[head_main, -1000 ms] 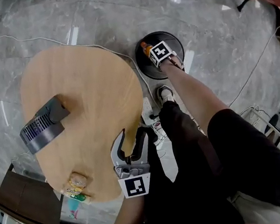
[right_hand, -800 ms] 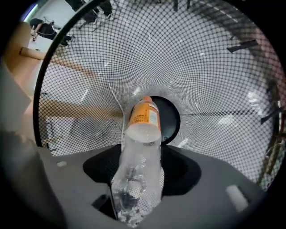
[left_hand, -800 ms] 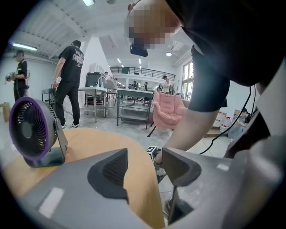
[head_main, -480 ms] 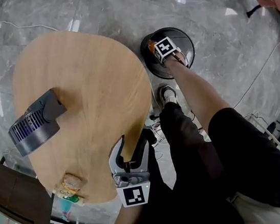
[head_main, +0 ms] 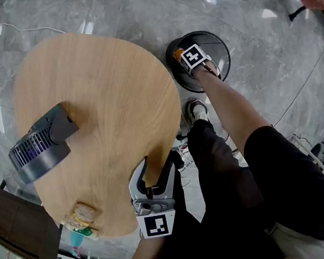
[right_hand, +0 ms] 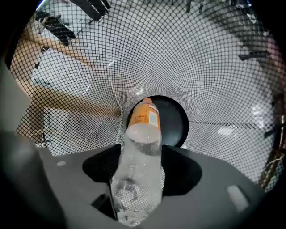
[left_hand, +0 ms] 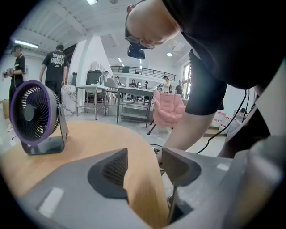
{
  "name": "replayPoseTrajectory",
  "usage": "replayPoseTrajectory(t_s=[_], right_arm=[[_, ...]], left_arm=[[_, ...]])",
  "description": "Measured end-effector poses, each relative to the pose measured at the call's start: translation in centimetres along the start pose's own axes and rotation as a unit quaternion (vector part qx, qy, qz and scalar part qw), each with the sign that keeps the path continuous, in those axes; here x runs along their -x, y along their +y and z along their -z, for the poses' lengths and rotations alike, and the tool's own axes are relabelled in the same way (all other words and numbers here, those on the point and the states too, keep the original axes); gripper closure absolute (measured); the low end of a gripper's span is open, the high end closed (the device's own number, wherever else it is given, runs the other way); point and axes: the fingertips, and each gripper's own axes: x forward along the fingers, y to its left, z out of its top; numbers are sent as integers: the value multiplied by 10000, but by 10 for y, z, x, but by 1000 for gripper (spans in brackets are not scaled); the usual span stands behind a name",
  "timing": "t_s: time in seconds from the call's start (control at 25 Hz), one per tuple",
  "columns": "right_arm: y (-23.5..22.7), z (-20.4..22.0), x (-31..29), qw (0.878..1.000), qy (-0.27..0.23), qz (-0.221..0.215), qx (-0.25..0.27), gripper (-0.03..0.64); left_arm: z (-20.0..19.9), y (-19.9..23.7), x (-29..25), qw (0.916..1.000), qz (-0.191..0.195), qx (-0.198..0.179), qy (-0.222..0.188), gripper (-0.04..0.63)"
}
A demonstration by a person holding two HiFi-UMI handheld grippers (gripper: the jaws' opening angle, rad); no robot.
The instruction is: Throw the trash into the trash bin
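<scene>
In the upper right of the head view, our right gripper [head_main: 185,57] reaches down into the black mesh bin [head_main: 217,45] on the floor. Its jaws are closed on a clear bottle [right_hand: 137,165] with an orange label. At lower centre, our left gripper [head_main: 155,167] hovers at the edge of the wooden table [head_main: 99,105], jaws wide apart and gripping nothing. A fan [head_main: 39,150] stands at the table's left.

You're in a big open workshop or lab hall, not a home. Your wooden table [head_main: 99,105] stands on polished grey stone floor [head_main: 133,10], with a tangle of cables [head_main: 180,147] at its edge. Beyond the table are metal workbenches [left_hand: 129,100], a pink armchair [left_hand: 169,109], standing people [left_hand: 56,58] and a railed gallery [left_hand: 143,71] under strip lights [left_hand: 27,44].
</scene>
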Motion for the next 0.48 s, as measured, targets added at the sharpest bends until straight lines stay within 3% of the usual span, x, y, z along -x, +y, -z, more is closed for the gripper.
replayPoseTrajectory(t_s=[0.16, 0.32, 0.48], right_arm=[[-4, 2, -3, 9996, -108, 157, 212, 298], [-13, -10, 9, 9958, -397, 599, 562, 157], [-13, -8, 40, 9907, -574, 931, 806, 128]], left_arm=[[-1, 4, 1, 9999, 17, -116, -59, 345], [1, 7, 0, 9999, -19, -76, -93, 345], [3, -3, -2, 9999, 66, -76, -12, 345]])
